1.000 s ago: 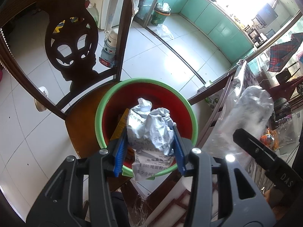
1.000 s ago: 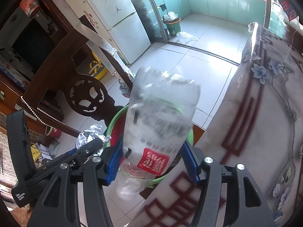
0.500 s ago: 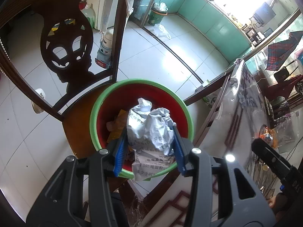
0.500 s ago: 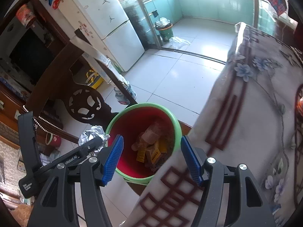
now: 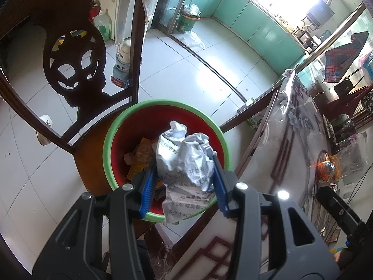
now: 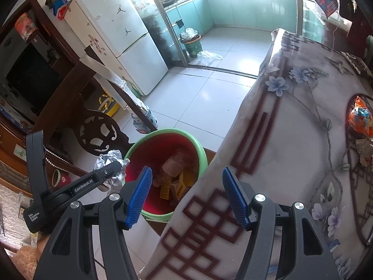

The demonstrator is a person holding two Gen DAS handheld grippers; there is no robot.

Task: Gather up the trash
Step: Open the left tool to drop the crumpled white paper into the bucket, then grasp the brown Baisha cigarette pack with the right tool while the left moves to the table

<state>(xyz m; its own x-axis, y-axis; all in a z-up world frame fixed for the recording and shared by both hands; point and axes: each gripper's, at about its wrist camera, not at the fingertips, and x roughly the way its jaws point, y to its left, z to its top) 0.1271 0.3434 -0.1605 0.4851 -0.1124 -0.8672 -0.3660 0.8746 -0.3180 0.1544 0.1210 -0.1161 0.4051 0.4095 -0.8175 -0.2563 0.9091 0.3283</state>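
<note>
Over the red plastic bin with the green rim (image 5: 109,147) on the dark wooden chair (image 5: 93,137), left gripper (image 5: 184,182) pinches a crumpled ball of printed white paper (image 5: 186,158), jaws part closed. Paper looks light and soft and crushes easily; a mid-ball grip suits it. Further right, right gripper (image 6: 186,196) stands wide, empty, above the floral-cloth table (image 6: 291,128) edge. Orange foil wrapper (image 6: 360,119) lies far right on it: light, crinkly, likely slippery, so pinch a bunched fold.

Dark carved chair (image 5: 77,70) on tiled floor; white fridge (image 6: 121,44); floral tablecloth (image 6: 291,126).
</note>
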